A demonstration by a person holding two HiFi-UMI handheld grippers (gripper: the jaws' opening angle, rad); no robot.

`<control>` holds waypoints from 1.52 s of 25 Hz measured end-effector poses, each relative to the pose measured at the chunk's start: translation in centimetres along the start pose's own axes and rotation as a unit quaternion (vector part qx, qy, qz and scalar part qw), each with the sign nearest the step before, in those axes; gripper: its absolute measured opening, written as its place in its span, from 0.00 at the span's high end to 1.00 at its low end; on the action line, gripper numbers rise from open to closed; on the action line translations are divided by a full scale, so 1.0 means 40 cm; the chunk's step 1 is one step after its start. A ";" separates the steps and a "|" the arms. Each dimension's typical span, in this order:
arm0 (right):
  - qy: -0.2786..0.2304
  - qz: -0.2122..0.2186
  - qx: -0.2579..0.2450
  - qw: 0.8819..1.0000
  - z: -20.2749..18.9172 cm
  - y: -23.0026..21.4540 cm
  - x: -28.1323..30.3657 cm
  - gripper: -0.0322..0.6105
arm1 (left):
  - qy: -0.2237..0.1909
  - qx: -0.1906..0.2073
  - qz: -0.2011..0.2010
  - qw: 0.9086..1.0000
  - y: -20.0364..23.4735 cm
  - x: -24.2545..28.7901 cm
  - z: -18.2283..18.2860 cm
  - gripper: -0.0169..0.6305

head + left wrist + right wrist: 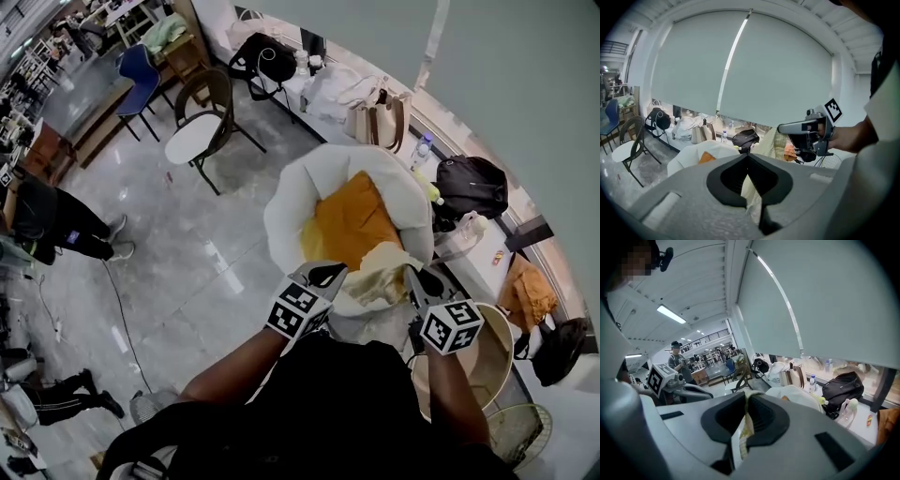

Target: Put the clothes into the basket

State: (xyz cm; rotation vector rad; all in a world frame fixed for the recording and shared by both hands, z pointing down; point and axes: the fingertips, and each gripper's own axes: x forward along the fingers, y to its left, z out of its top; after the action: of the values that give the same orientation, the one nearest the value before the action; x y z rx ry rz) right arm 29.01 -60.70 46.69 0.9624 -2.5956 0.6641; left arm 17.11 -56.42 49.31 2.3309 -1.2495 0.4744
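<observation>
a glossy grey floor point(187, 253) mirrors the lights. a wooden chair with a white seat point(199, 131) stands near a blue chair point(141, 73). pale roller blinds point(740, 65) cover the window wall, with a beige handbag point(380, 117) and a black backpack point(472, 185) below. a strip light point(671, 314) glows overhead.

The left hand-held gripper point(323, 274) and the right hand-held gripper point(417, 279) were held out in front of the chest, side by side and near each other, both pointing forward and tilted somewhat downward. Each had its jaws pressed together on an edge of a pale yellow cloth point(380, 275). The left forearm point(234, 370) and the right forearm point(452, 389) reached forward, bare, angling slightly toward each other.
</observation>
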 end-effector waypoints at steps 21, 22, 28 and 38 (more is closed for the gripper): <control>0.033 0.175 -0.097 0.979 -0.178 0.163 -0.293 0.91 | -0.073 -0.070 0.135 0.986 -0.392 -0.124 -0.117 0.97; 0.038 0.183 -0.096 0.978 -0.194 0.169 -0.297 0.91 | -0.074 -0.076 0.144 0.984 -0.402 -0.135 -0.134 0.97; 0.061 0.243 -0.099 0.963 -0.265 0.247 -0.313 0.91 | -0.071 -0.111 0.210 0.969 -0.431 -0.233 -0.233 0.97; 0.091 0.361 -0.148 0.916 -0.322 0.483 -0.310 0.91 | -0.099 -0.152 0.315 0.931 -0.417 -0.456 -0.310 0.97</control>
State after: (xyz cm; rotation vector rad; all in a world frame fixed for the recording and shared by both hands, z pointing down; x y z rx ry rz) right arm 26.57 -34.49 46.30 -0.1741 -2.7310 0.4557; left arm 20.45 -29.07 46.93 1.7169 -2.0176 0.2159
